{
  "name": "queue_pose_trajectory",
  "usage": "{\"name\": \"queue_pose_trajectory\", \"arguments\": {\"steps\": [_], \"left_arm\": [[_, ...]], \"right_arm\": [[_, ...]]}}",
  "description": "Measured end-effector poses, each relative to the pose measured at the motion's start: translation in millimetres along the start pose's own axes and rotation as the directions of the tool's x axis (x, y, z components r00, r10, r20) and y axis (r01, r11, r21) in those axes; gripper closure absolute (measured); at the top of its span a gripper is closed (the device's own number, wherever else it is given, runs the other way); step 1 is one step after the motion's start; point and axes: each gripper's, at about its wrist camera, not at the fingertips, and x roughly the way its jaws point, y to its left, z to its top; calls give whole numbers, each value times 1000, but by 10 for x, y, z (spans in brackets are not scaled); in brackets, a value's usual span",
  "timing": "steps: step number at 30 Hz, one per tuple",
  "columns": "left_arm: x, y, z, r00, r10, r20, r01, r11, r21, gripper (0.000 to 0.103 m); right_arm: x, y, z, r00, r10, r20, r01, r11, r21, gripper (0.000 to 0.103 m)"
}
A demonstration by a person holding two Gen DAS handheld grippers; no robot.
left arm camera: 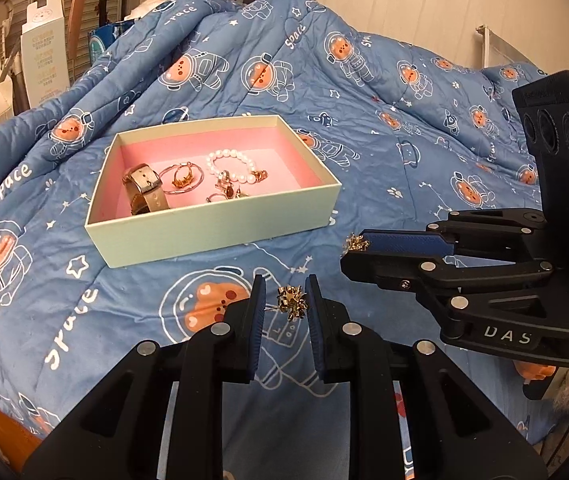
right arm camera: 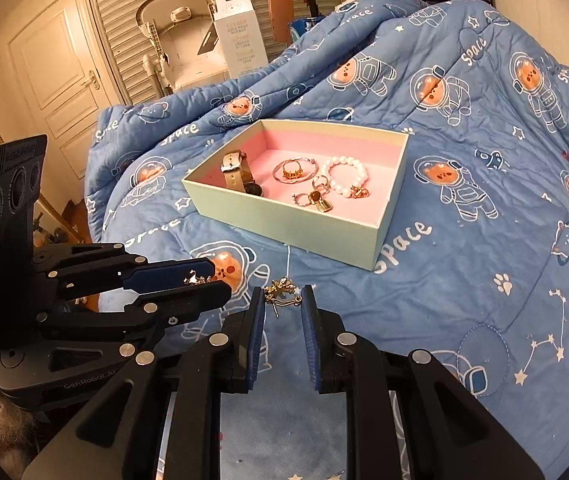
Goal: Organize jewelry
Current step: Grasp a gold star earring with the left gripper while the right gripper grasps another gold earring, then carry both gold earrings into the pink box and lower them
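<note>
A pale green box (left arm camera: 188, 236) with a pink lining sits on the blue quilt; it also shows in the right wrist view (right arm camera: 284, 216). It holds a watch (left arm camera: 144, 188), a pearl bracelet (left arm camera: 230, 164), rings and hoops (left arm camera: 184, 178). A gold earring (left arm camera: 292, 302) sits between the open fingers of my left gripper (left arm camera: 284, 304); whether it touches the quilt is unclear. A second gold earring (right arm camera: 282, 292) sits between the fingers of my right gripper (right arm camera: 283, 308), which stand apart. In the left wrist view the right gripper (left arm camera: 358, 246) has that earring (left arm camera: 356, 243) at its tip.
The quilt (left arm camera: 364, 160) rises in a mound behind the box. A white carton (right arm camera: 240, 32) and a folded chair (right arm camera: 180, 40) stand beyond the bed by a shuttered door. The bed's edge drops off at the left.
</note>
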Motion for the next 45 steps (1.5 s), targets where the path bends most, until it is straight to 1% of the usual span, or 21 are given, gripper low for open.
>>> {"name": "queue_pose_trajectory", "arguments": {"steps": [9,16,19,21,26,31,37,42,45], "left_arm": [[-21,55,199,1000,17,20,-18,1000,21,82],[38,105,323,1000,24,14,-25,999,27,82],[64,157,372,1000,28,5,-29,999,18,82],[80,212,414,1000,29,1,-29,1000,10,82],[142,402,554,1000,28,-5,-28,999,-37,82],[298,476,716,999,22,-40,-23,999,-36,82],[535,451,869,994,46,-104,-43,999,29,82],[721,468,954,985,32,-171,-26,999,39,82],[830,504,986,976,29,-215,-24,999,25,82]], "right_arm": [[-25,46,257,999,-6,42,8,999,-43,85],[37,32,453,999,6,38,-3,997,-75,85],[71,-5,558,999,33,21,-31,996,-88,85],[103,-39,627,999,37,8,-36,995,-98,85],[217,-100,771,1000,0,-26,-4,988,-152,85],[375,-194,891,997,0,-76,-12,988,-155,85],[584,-286,1062,993,-14,-116,-4,987,-161,85],[761,-392,1222,988,13,-154,-31,993,-111,85],[896,-441,1278,983,7,-183,-25,995,-96,85]]}}
